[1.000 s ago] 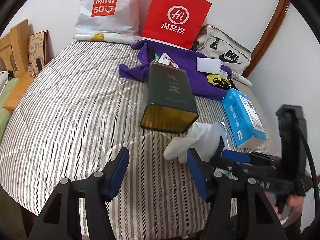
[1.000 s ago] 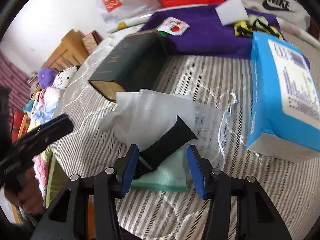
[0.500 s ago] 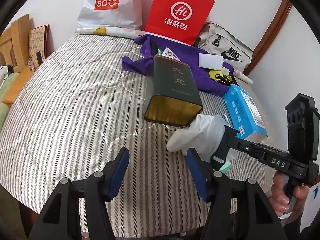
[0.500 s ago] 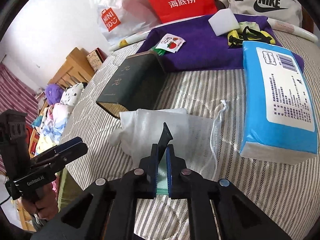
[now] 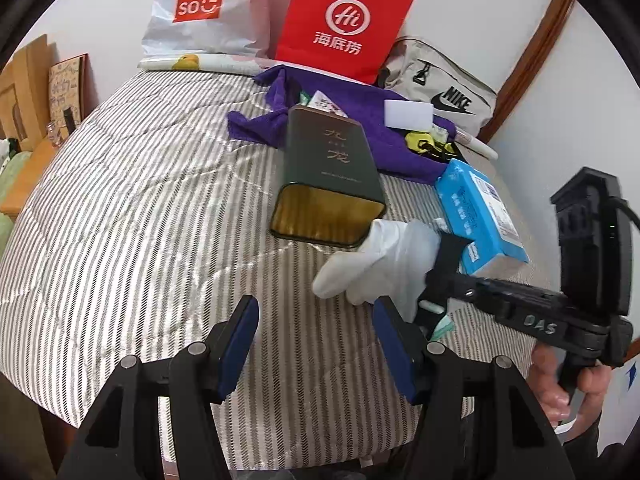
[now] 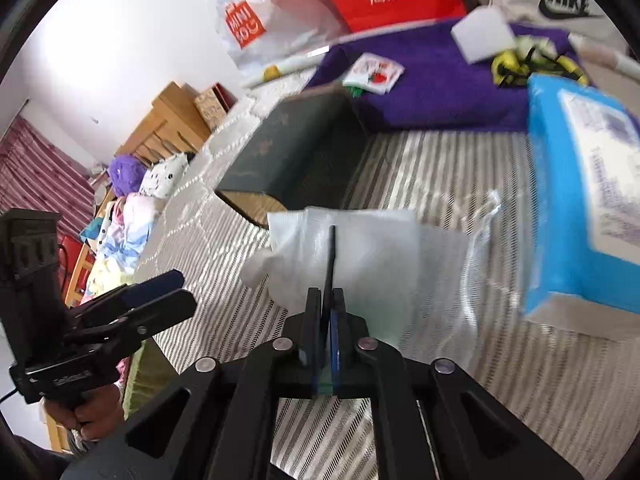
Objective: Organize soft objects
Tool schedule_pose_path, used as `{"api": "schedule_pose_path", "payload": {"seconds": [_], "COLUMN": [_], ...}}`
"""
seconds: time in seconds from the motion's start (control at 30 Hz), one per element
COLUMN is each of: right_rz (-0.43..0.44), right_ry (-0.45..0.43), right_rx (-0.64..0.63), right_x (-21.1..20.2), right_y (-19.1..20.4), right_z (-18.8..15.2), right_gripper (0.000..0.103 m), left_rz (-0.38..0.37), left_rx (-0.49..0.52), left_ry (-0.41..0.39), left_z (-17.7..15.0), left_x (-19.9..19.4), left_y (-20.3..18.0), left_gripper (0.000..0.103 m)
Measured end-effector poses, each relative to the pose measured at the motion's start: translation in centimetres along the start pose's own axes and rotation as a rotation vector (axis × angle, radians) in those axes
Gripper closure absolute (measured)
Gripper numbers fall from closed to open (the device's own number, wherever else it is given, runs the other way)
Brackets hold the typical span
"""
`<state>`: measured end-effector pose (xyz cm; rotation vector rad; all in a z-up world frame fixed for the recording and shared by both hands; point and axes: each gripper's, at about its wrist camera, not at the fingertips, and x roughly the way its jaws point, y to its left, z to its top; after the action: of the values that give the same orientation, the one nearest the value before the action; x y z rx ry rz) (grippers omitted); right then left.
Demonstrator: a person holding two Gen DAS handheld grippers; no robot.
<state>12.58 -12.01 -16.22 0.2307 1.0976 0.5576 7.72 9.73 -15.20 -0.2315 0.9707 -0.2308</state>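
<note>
Your right gripper (image 6: 328,316) has clamped the white mesh pouch (image 6: 360,256), at six o'clock from the green tin (image 5: 328,184); left gripper (image 5: 316,340) spread, empty. Loose contents could spill.

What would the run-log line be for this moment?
left gripper: open, empty, over striped bedcover | right gripper: shut on black strap and green cloth beside white pouch

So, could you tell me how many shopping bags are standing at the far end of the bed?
2: a white Miniso plastic bag on the left and a red paper bag beside it on the right, both against the wall.
</note>
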Motion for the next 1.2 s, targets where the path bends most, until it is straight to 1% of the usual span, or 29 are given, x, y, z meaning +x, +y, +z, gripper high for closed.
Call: {"api": "schedule_pose_path", "payload": {"seconds": [0.13,0.27,0.33,0.4,0.53,0.67,0.7,0.73,0.8,0.87,0.93,1.0,1.03,1.07,1.1,1.13,1.17,1.2], "right_rz": [-0.003,-0.052,-0.06,-0.053,-0.064,-0.034,-0.047,-0.085,-0.121,-0.143,-0.152,-0.169,-0.167,-0.164,-0.169,-0.178,-0.18,-0.181], "right_ry": [-0.047,-0.086,-0.104,-0.094,-0.074,-0.098,-0.097,-0.092,-0.072,-0.041,-0.036,-0.043,-0.05,-0.055,-0.06,-0.071,-0.079,-0.086], "right_rx": [0.011,0.012,0.024,0.034,0.04,0.06,0.053,0.047,0.042,0.064,0.079,0.088,0.083,0.077,0.075,0.074,0.07,0.063], "right_x": [-2.8,-5.0,-5.8,-5.8,-5.3,-7.5,-7.8,-8.0,-7.5,-6.7,-6.4,-6.5,-6.6,-6.7,-6.9,-7.1,-7.1,-7.1], "right_y": [-0.9,-2.2,-3.1,-4.0,-5.4,-6.7,-6.9,-7.4,-8.5,-9.6,-10.6,-11.1,-11.2,-11.3,-11.3,-11.3,-11.2,-11.0], "right_z": [-0.4,-1.3,-1.8,-2.4,-3.5,-4.7,-5.0,-5.5,-6.2,-6.7,-7.1,-7.3,-7.5,-7.6,-7.7,-7.8,-7.8,-7.9], "right_gripper": [0.099,0.1,0.1,0.1,0.1,0.1,0.1,0.1,0.098,0.093,0.087,0.073,0.071,0.065,0.056,0.052,0.046,0.045], "left_rz": [-0.022,-0.042,-0.054,-0.063,-0.069,-0.069,-0.073,-0.072,-0.069,-0.06,-0.021,0.02,0.05,0.074,0.092,0.115,0.131,0.145], "left_rx": [0.035,0.073,0.099,0.132,0.166,0.208,0.221,0.232,0.25,0.265,0.278,0.292,0.302,0.316,0.328,0.339,0.347,0.352], "left_ry": [0.008,0.011,0.013,0.015,0.034,0.019,0.013,0.01,0.009,0.014,0.019,0.035,0.036,0.03,0.025,0.02,0.016,0.012], "left_z": [-0.1,0.0,0.0,-0.1,-0.4,-0.6,-0.6,-0.6,-0.4,-0.2,0.1,0.2,0.2,0.2,0.1,0.1,0.1,0.0], "left_x": [0.8,1.7,2.2,2.9,4.0,3.7,3.6,3.6,4.0,4.8,5.9,7.0,7.5,7.8,8.0,8.2,8.5,8.5], "left_y": [-1.3,-2.8,-3.9,-5.0,-6.4,-7.6,-7.9,-8.2,-8.9,-9.6,-10.1,-10.6,-10.9,-11.1,-11.3,-11.5,-11.5,-11.6], "left_gripper": [0.046,0.046,0.046,0.046,0.047,0.049,0.049,0.049,0.049,0.049,0.048,0.048,0.048,0.048,0.048,0.048,0.051,0.066]}}
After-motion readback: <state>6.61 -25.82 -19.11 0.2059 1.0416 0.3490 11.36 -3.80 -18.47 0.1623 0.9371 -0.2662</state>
